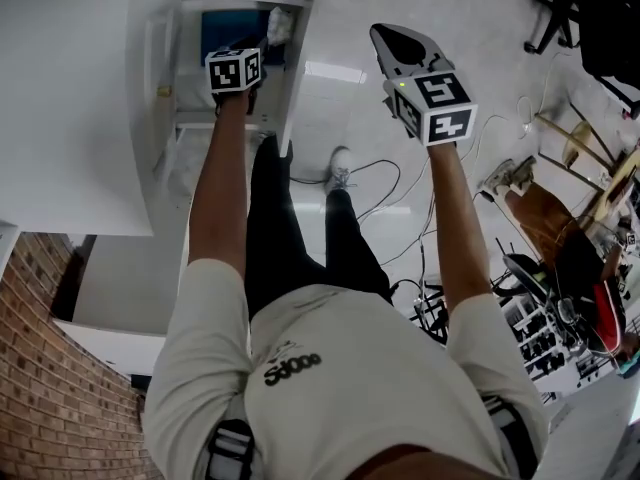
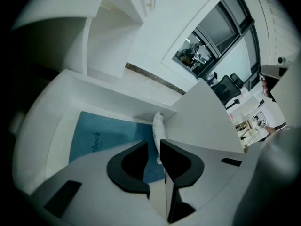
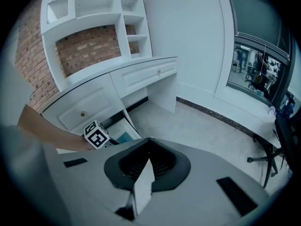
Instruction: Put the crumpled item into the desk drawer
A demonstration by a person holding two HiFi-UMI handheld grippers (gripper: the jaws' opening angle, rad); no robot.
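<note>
The white desk drawer (image 1: 168, 108) stands pulled open at the top of the head view. A blue notebook (image 1: 224, 26) lies flat inside it. The white crumpled item (image 1: 279, 23) rests in the drawer's far right corner, partly on the notebook. My left gripper (image 1: 238, 56) reaches into the drawer. In the left gripper view the crumpled item (image 2: 157, 125) lies just beyond the left gripper (image 2: 154, 145), whose jaws stand a little apart without pressing on it. My right gripper (image 1: 382, 34) hangs over the floor right of the drawer, shut and empty (image 3: 149, 141).
The white desk top (image 1: 70, 98) lies left of the drawer, with a brick wall (image 1: 45, 388) below it. The person's legs and a shoe (image 1: 341, 171) stand just below the drawer front. Cables (image 1: 385, 183) trail over the floor. Chairs and clutter (image 1: 565, 268) crowd the right side.
</note>
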